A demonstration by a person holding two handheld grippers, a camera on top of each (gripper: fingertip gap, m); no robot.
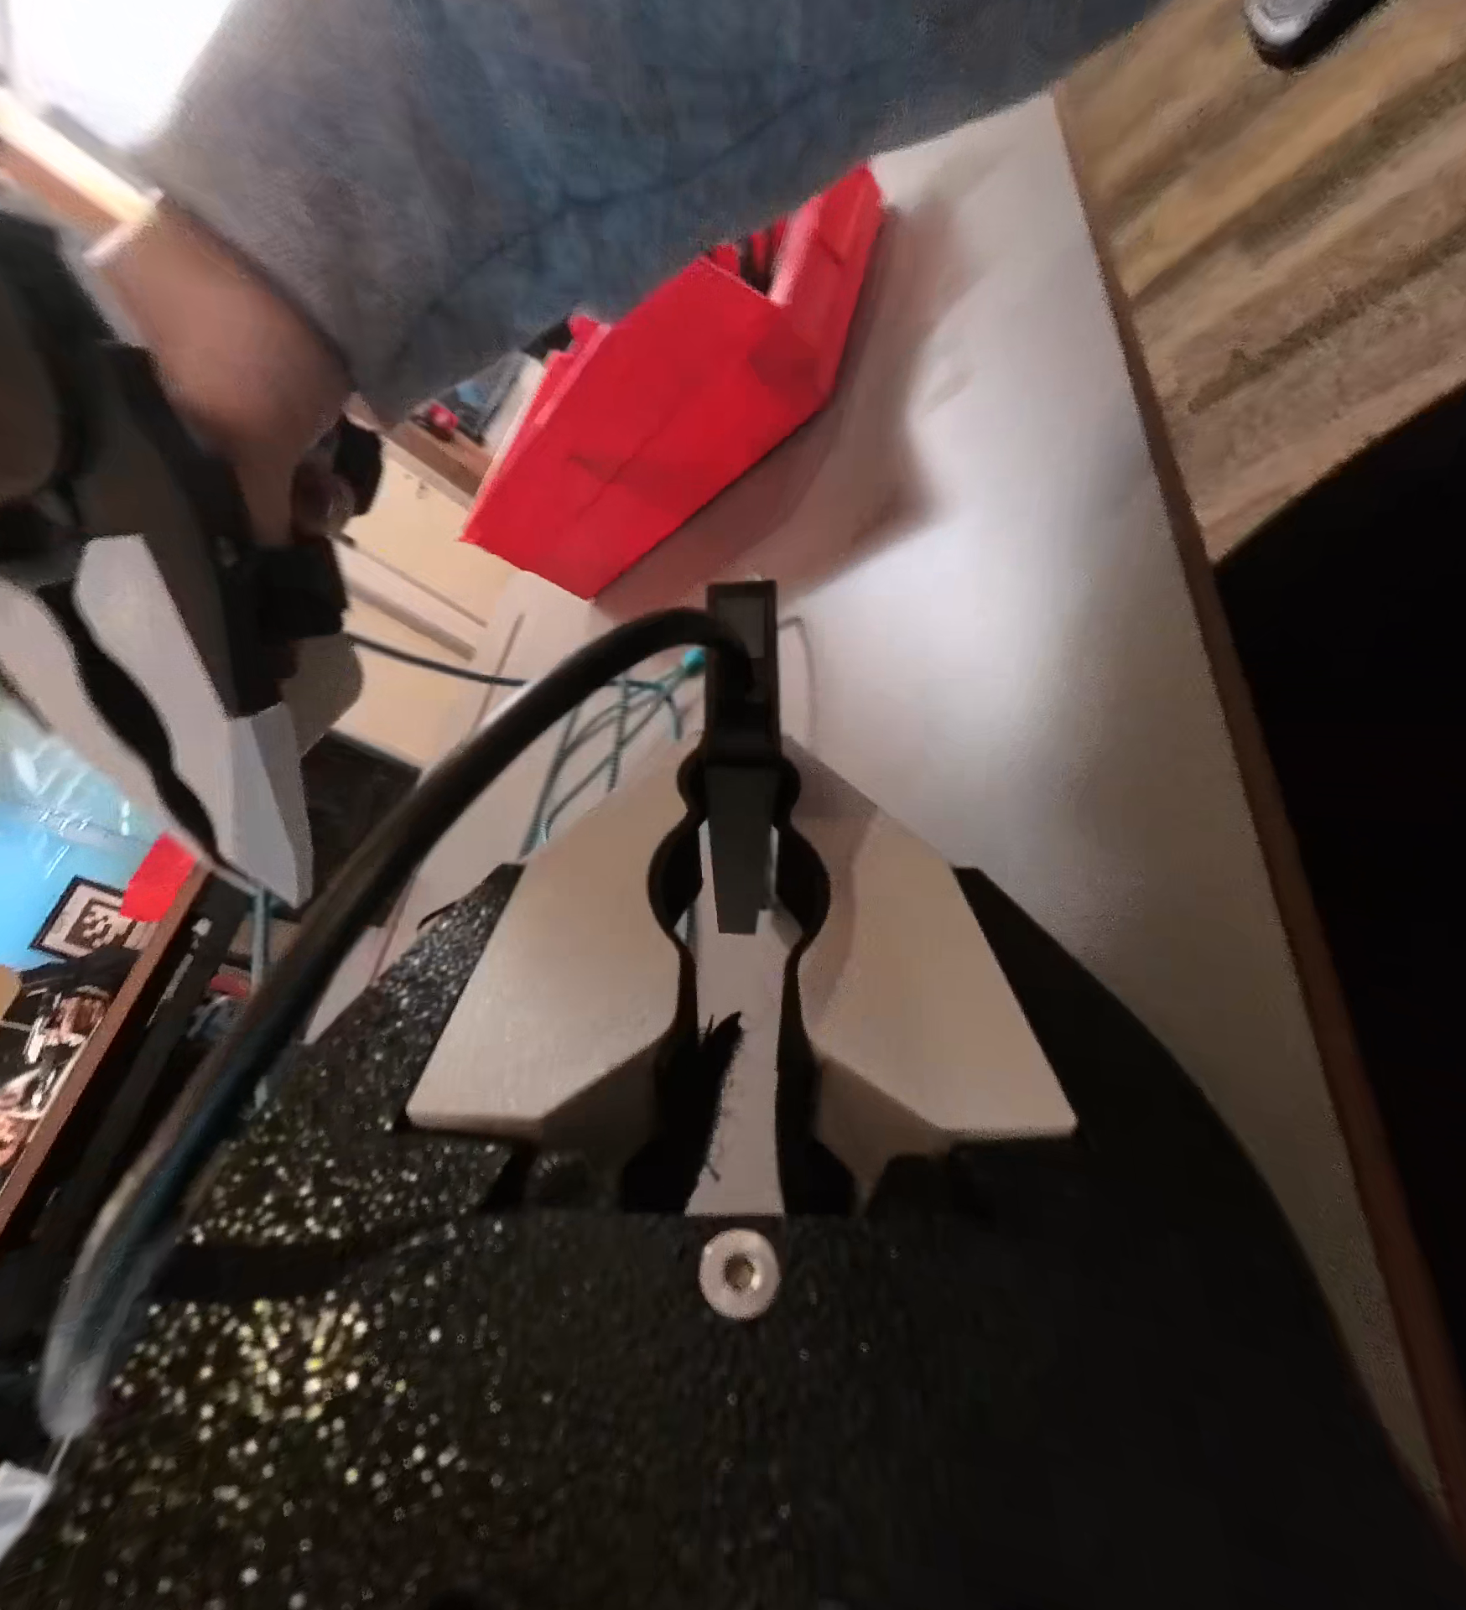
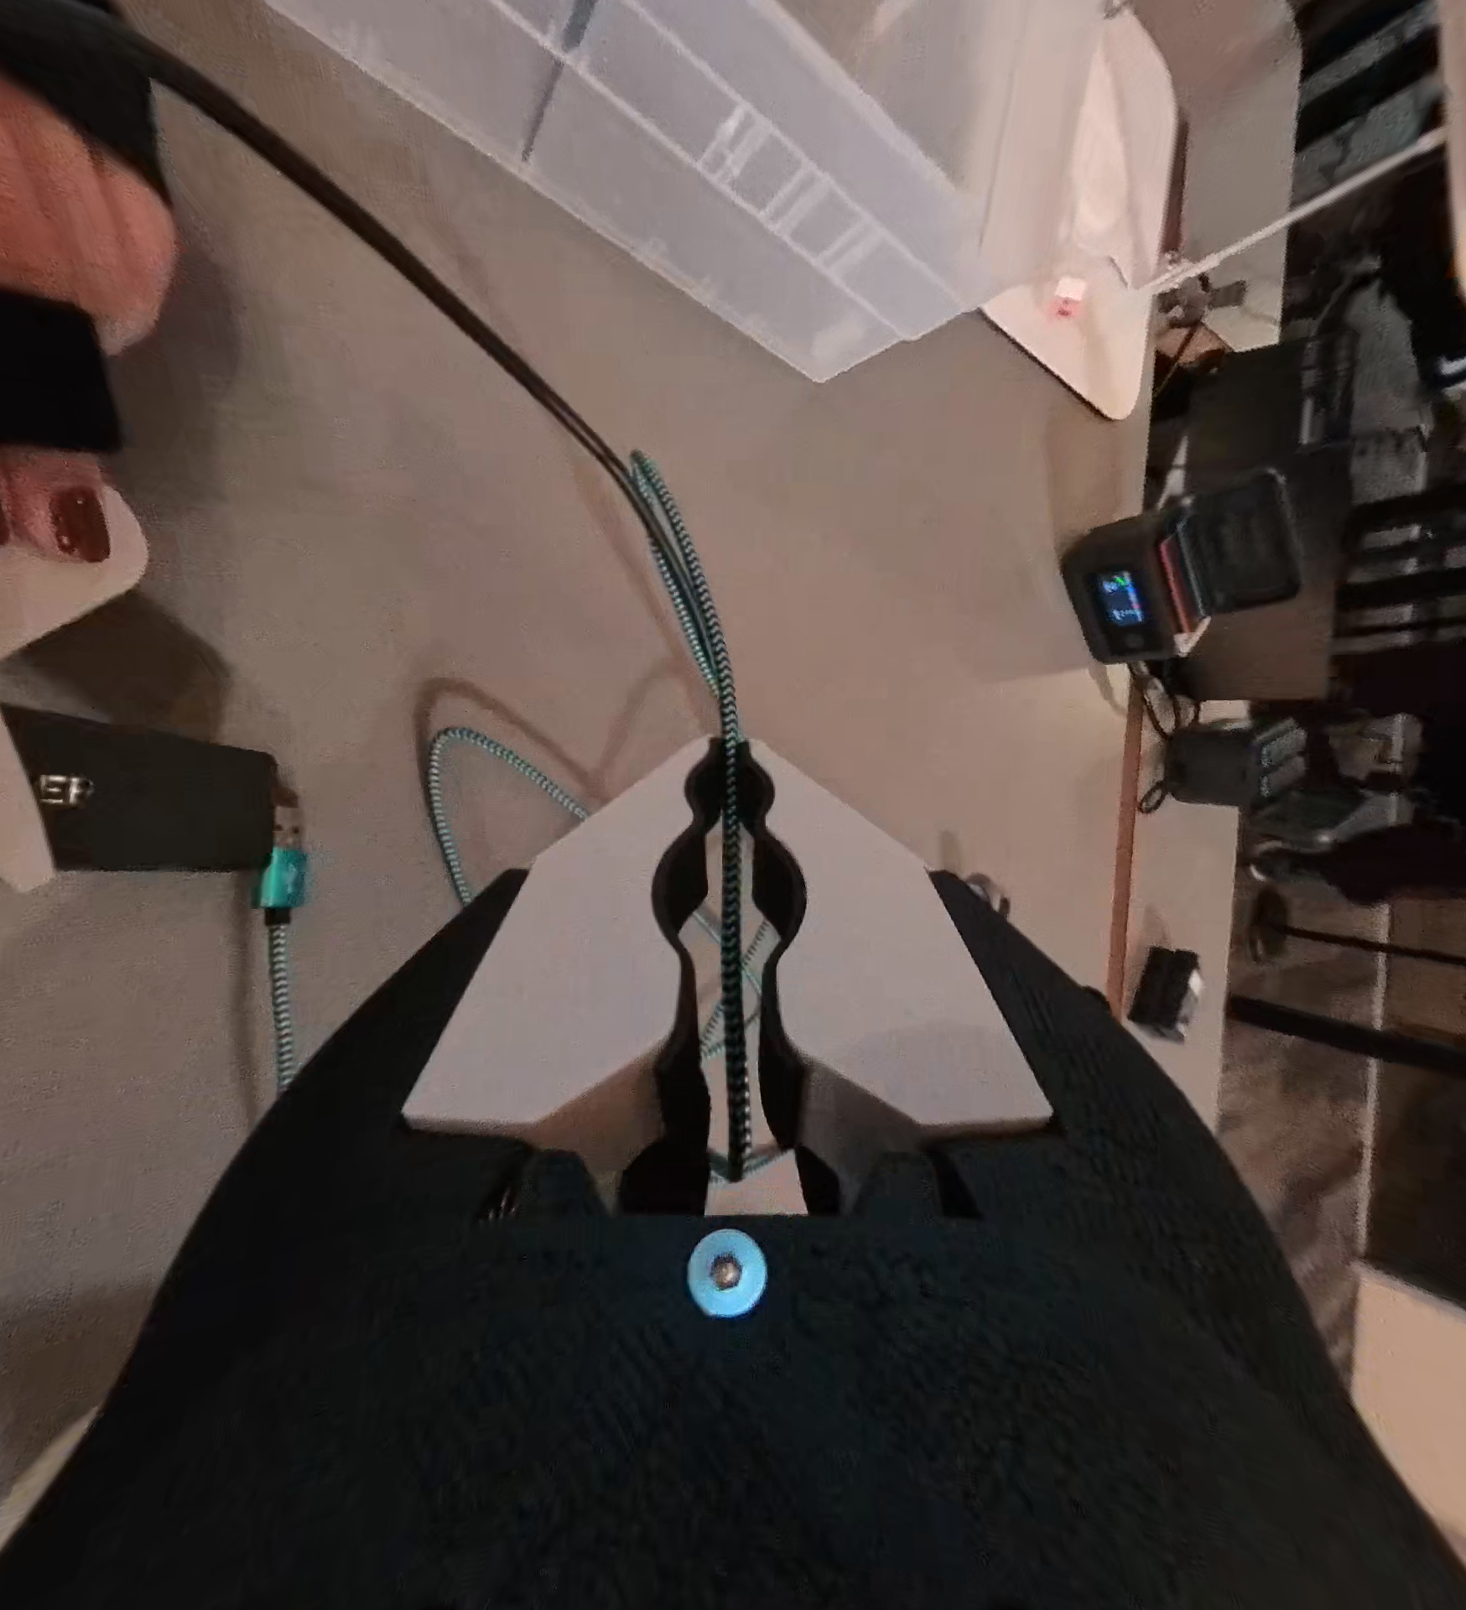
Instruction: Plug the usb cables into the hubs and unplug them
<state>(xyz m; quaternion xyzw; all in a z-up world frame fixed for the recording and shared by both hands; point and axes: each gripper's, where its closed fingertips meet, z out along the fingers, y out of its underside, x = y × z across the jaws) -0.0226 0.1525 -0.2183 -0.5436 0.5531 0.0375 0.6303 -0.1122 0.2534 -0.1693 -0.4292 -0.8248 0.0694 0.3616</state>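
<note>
My right gripper (image 2: 729,758) has its jaws clenched on the teal braided cable (image 2: 730,915), which runs straight along the jaw line and on past the tips. Left of that gripper lies the black hub (image 2: 154,801), held end-on in the left gripper (image 1: 743,767), whose jaws are clamped on it. The cable's teal plug (image 2: 281,876) sits at the hub's near corner, just beside a port; I cannot tell if it is seated. The hub's black lead (image 1: 416,819) arcs away leftward over the table (image 2: 468,540).
</note>
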